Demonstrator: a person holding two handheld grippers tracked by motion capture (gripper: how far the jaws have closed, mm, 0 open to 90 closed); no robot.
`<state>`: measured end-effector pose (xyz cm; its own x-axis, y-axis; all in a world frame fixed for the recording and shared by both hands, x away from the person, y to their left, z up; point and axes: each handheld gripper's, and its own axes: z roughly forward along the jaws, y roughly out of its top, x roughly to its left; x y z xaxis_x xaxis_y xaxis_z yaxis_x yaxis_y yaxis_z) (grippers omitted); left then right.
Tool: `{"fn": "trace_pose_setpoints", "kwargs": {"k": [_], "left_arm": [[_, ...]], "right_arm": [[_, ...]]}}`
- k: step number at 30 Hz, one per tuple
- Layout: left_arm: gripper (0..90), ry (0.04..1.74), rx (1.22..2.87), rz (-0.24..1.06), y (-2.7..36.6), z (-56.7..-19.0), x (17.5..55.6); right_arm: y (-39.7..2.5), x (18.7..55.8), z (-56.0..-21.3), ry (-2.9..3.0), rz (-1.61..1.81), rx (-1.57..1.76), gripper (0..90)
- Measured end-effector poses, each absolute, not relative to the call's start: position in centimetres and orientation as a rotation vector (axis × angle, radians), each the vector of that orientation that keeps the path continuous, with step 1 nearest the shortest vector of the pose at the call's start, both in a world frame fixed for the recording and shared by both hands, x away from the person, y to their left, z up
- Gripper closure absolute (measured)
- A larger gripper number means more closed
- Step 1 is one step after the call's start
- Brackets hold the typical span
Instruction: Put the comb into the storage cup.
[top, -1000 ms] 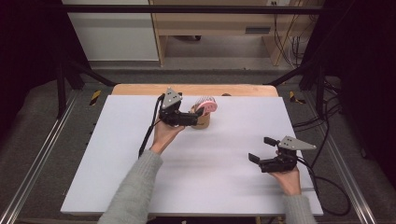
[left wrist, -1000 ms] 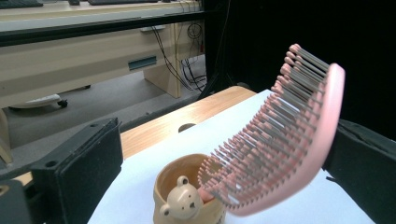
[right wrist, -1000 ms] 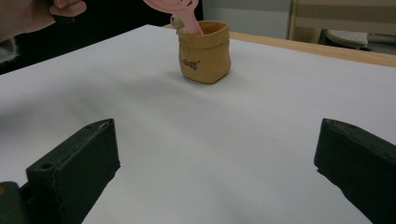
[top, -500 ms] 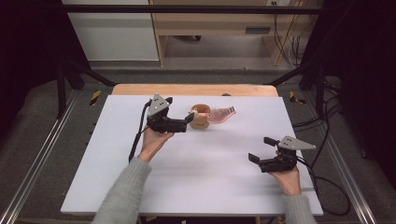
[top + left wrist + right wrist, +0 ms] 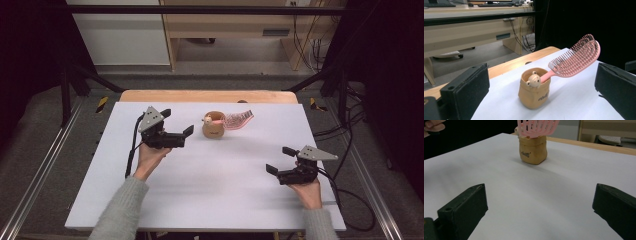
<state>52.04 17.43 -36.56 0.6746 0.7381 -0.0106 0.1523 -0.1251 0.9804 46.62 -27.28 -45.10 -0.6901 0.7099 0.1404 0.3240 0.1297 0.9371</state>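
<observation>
A tan sack-shaped cup (image 5: 214, 131) with a small bear figure (image 5: 533, 80) on its rim stands at the back middle of the white table (image 5: 210, 200). A pink hairbrush (image 5: 237, 120) sits handle-down in it, its head leaning out to the right. My left gripper (image 5: 176, 121) is open a short way left of the cup and holds nothing. In the left gripper view the cup (image 5: 534, 92) and brush (image 5: 576, 57) lie ahead between the jaws. My right gripper (image 5: 280, 160) rests open near the front right, facing the cup (image 5: 533, 150) and brush (image 5: 537, 127).
The table's wooden back edge (image 5: 210, 96) runs just behind the cup. Metal rails (image 5: 40, 175) flank the table and cables (image 5: 350, 195) trail at the right. A wooden desk (image 5: 235, 25) stands beyond on the floor.
My left gripper has let go of the brush at the cup and drawn back to the left, open. The brush now leans in the cup. The right gripper has stayed put.
</observation>
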Motion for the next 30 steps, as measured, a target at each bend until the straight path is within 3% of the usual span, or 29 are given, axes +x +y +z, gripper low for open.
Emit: {"fn": "trace_pose_setpoints", "kwargs": {"k": [30], "left_arm": [[0.0,0.803,1.675,0.578,23.3,-39.9,48.4]], "right_arm": [[-27.3,46.6,-45.1,2.072,1.585,1.004,0.1]]}}
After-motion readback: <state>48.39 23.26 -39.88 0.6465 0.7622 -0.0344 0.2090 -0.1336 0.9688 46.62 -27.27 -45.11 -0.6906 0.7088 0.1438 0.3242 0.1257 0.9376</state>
